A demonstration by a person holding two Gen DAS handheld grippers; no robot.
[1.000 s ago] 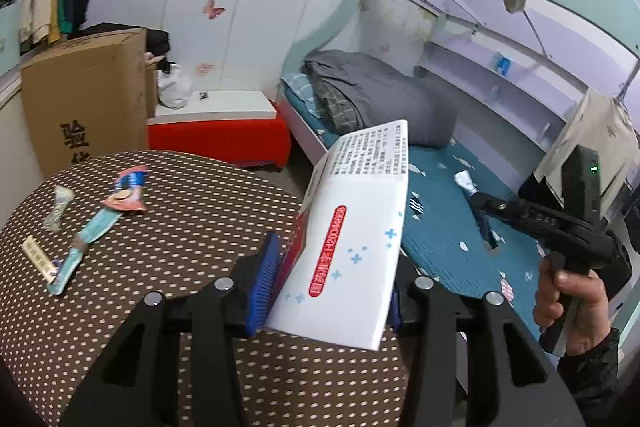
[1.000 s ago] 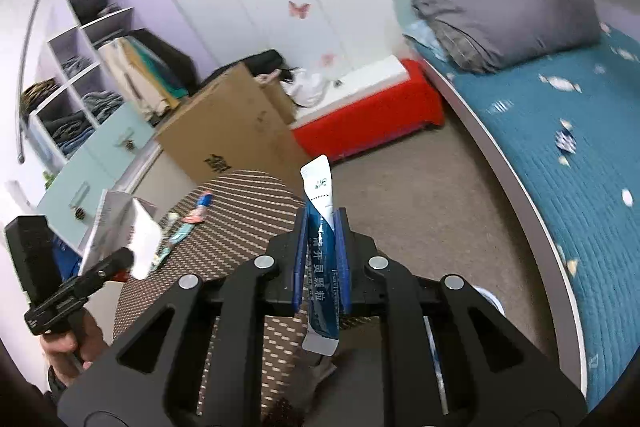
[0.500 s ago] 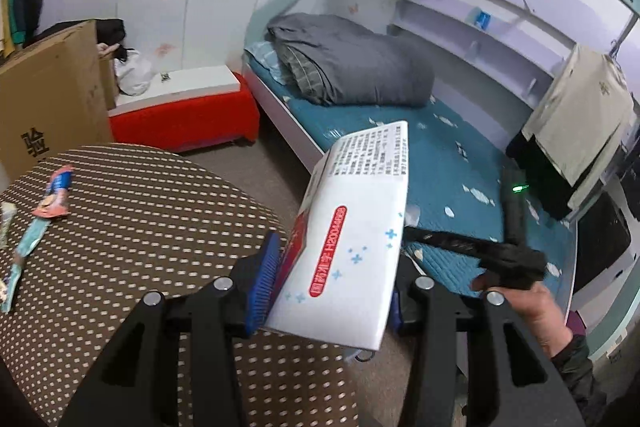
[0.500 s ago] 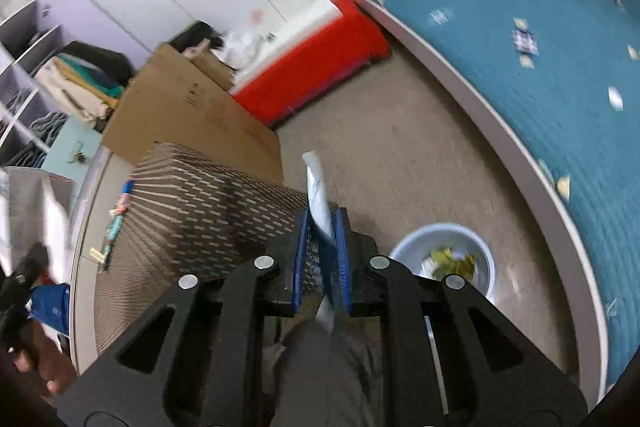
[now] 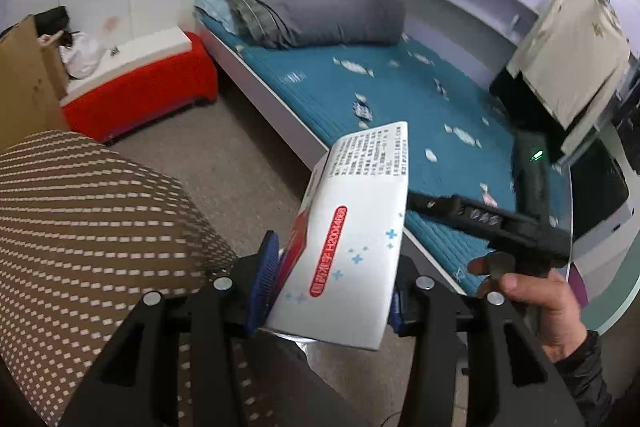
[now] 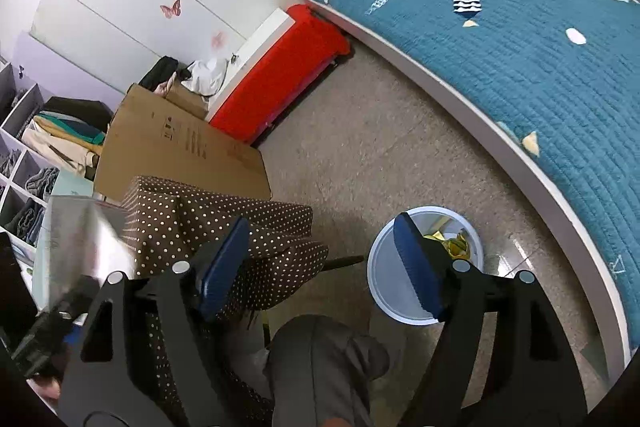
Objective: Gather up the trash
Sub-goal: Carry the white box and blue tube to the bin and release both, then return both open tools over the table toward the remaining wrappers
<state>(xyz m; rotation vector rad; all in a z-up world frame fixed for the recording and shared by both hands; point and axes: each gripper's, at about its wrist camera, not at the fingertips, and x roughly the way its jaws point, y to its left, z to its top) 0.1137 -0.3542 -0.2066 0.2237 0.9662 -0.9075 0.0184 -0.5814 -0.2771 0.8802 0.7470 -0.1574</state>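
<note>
My left gripper (image 5: 326, 287) is shut on a white carton (image 5: 352, 235) with a red label and blue crosses, held above the edge of the brown dotted table (image 5: 80, 227). In the right wrist view my right gripper (image 6: 320, 263) has its jaws opening wide, with nothing between the blue pads (image 6: 416, 267). Just below its right finger stands a white bin (image 6: 384, 283) on the floor, with yellow scraps (image 6: 452, 243) inside. The right gripper's black body (image 5: 520, 231) and the hand (image 5: 532, 299) holding it show in the left wrist view. The silvery carton (image 6: 80, 239) appears blurred at left in the right wrist view.
A bed with a teal cover (image 6: 520, 47) curves along the right. A red bench (image 6: 280, 75) and a cardboard box (image 6: 180, 147) stand by the wall. A person's grey-clad knee (image 6: 320, 359) is below the right gripper. Bare floor (image 6: 380, 147) lies between table and bed.
My right gripper swung down over the white bin and opened; the blue-white wrapper it held is gone from its jaws. My left gripper carried the carton off the table toward the bed side.
</note>
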